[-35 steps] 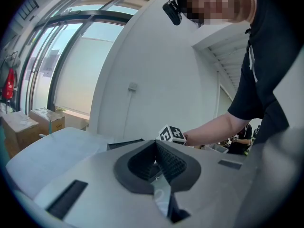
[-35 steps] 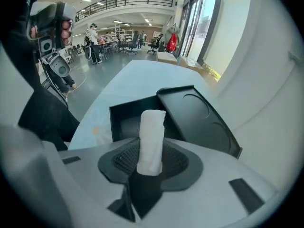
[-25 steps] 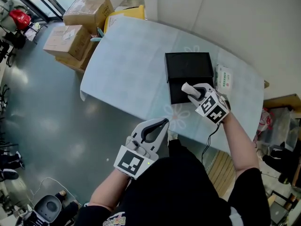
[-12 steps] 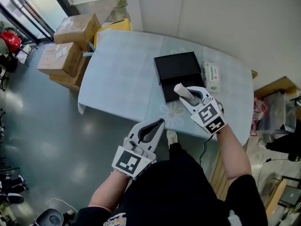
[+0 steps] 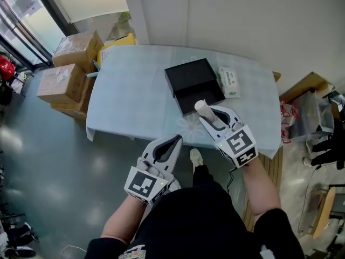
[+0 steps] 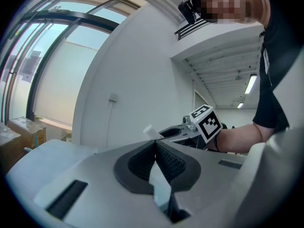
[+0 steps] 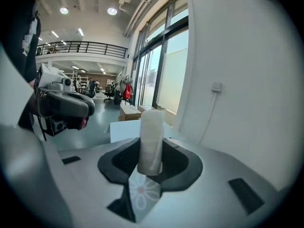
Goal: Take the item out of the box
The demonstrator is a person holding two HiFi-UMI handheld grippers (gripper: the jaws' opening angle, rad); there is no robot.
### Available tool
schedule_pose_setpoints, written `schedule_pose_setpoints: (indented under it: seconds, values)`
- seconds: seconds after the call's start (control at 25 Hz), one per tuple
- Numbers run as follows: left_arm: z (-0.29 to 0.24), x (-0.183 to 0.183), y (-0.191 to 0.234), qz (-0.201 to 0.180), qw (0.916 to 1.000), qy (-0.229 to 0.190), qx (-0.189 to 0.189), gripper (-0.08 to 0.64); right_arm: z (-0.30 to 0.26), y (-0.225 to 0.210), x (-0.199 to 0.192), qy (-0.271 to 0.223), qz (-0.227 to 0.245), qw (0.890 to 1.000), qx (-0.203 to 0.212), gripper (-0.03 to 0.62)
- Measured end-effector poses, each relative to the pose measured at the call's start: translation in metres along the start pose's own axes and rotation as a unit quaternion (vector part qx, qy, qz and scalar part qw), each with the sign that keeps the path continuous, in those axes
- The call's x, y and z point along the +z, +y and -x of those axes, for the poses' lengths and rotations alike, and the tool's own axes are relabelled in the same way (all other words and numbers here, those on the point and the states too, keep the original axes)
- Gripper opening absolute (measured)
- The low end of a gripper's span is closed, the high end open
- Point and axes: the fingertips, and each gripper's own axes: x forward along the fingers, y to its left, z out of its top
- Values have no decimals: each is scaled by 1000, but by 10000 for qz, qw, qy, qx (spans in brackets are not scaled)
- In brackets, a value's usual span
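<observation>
An open black box [image 5: 194,85] lies on the pale blue table [image 5: 129,99], its inside looking dark and bare. My right gripper [image 5: 211,116] hovers above the table's near edge, just in front of the box, shut on a white cylindrical roll [image 5: 202,110]. The right gripper view shows that roll [image 7: 151,140] standing upright between the dark pads [image 7: 178,163]. Lower left, off the table over the floor, my left gripper [image 5: 170,148] is shut with nothing in it; its pads [image 6: 168,163] meet in the left gripper view.
A white-and-green tissue pack [image 5: 228,82] lies right of the box. Cardboard boxes [image 5: 64,63] and a yellow item [image 5: 116,41] stand on the floor past the table's left end. A wall runs behind the table. More clutter [image 5: 312,117] sits at the right.
My right gripper has drawn back from the box toward me, carrying the white roll. The head camera has swung, so the table sits farther left. The left gripper has barely moved.
</observation>
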Motion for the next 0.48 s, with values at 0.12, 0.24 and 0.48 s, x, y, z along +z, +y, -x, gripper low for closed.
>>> schedule_pose_setpoints:
  seconds: [0.12,0.24,0.48]
  values:
    - [8,-3,-8,-72,10000,-16,-65,9,17,16,4,-168,-128,9997,-115,135]
    - [17,-7,-13,-128,9998,-2,-118,9,30,30,7,-295,-194,9992,-205,136]
    - [32,-14,-23,-120,9997,32,-196,9,46,59,7,-402,-258,9984,-292,135]
